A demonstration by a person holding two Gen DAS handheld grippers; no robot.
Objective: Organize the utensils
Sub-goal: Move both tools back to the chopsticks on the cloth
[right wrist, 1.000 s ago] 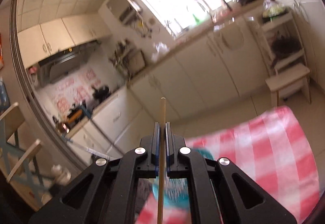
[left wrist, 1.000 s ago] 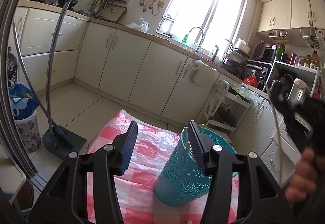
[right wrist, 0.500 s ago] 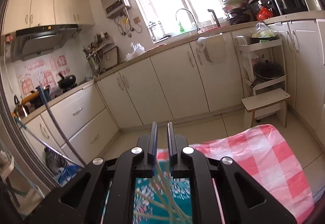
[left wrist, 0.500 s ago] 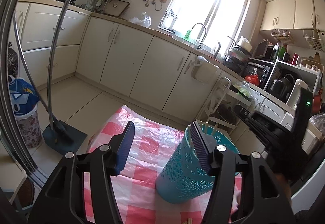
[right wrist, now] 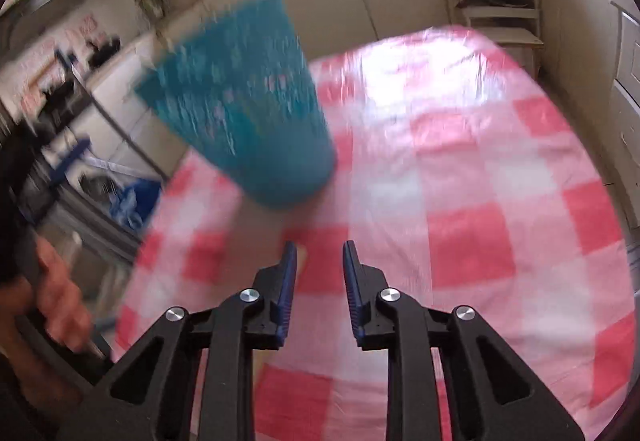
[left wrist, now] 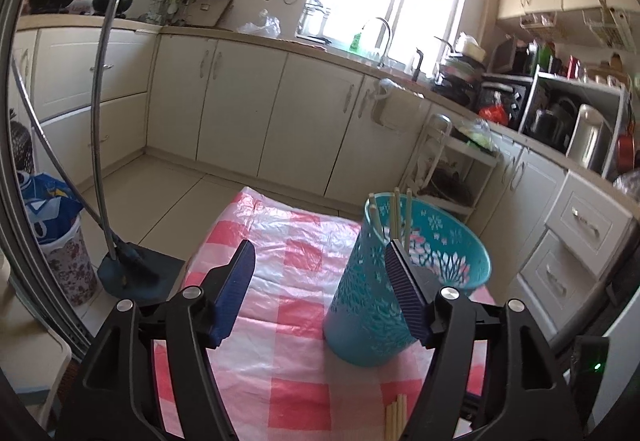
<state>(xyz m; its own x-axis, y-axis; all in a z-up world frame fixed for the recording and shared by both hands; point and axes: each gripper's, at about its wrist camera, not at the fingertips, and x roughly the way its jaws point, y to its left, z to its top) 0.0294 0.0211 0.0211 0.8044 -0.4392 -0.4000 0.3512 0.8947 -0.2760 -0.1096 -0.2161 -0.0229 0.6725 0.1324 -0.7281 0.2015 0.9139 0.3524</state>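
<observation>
Chopsticks (left wrist: pixel 396 211) stand upright in teal holder (left wrist: pixel 384 297); both claws opening — empty.

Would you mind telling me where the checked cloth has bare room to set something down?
Free: the checked cloth right of the teal holder, out to its far and right edges. Crowded: the near edge in the left wrist view, where loose chopsticks lie before the holder.

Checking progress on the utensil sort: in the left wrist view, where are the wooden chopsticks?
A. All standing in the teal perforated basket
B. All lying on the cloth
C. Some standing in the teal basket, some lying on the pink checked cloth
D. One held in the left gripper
C: wooden chopsticks stand in the teal perforated basket, while others lie on the pink checked cloth.
</observation>
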